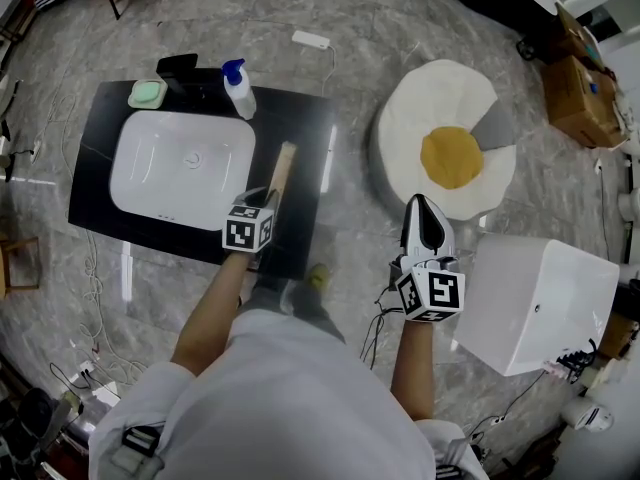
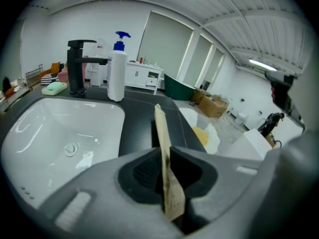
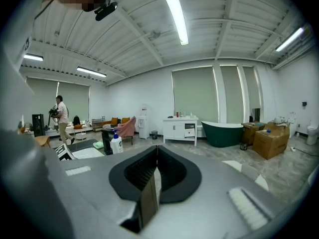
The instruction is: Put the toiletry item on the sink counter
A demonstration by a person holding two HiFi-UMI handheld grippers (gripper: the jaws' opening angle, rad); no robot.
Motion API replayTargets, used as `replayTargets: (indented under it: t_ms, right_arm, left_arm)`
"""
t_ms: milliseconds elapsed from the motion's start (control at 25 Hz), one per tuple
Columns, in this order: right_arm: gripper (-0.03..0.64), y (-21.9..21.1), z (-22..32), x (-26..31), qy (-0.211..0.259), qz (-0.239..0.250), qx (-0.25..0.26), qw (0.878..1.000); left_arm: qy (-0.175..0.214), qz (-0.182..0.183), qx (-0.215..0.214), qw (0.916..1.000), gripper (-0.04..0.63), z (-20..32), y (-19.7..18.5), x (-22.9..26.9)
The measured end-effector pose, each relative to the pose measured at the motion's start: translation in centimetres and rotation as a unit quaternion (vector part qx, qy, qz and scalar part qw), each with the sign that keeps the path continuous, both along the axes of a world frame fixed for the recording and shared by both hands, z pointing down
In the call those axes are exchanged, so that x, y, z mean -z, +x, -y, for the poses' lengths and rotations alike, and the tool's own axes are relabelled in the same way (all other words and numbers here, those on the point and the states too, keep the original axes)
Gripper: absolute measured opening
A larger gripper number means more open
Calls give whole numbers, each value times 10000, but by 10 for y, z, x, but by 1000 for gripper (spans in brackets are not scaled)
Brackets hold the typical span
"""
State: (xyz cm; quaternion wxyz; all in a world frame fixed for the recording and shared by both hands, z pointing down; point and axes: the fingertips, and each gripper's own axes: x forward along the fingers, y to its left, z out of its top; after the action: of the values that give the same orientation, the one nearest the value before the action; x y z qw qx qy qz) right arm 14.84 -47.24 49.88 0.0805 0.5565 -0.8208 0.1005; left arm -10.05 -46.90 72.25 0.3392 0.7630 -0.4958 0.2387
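The head view looks steeply down from above the sink counter (image 1: 300, 128), taking in the whole top and the floor on its right. The left gripper view sits low and close over the counter's right edge, looking past the wooden toiletry item (image 2: 167, 173) clamped in its jaws toward the pump bottle (image 2: 117, 73) at the far edge. The right gripper view, off the counter's right side, faces level across the room. All three share the pump bottle (image 1: 238, 90) (image 3: 116, 144).

Left gripper (image 2: 165, 159) clamps the toiletry item (image 2: 162, 128); right gripper (image 3: 155, 169) is closed, empty.
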Motion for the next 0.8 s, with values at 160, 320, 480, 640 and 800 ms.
replayTargets:
  t_ms: [160,320,480,640,800]
  right_arm:
    - [3,-3,-3,2,27,7,39,10000]
    - [3,-10,-7,6,68,29,73,9999]
    - [3,-16,-13,11,117,64,112,9998]
    - [3,-22,-20,21,197,101,176,9996]
    - [3,-29,-30,33,300,151,240,9991]
  left_arm:
    - [57,63,76,9999,78,-2,-9,5]
    - [170,60,160,9997,87,-4,-19,13]
    - [344,61,227,9991,86,-7,-28,29]
    - [540,46,268,9982,71,-13,-34,52]
    - [802,31,306,9963,45,-21,-39,81]
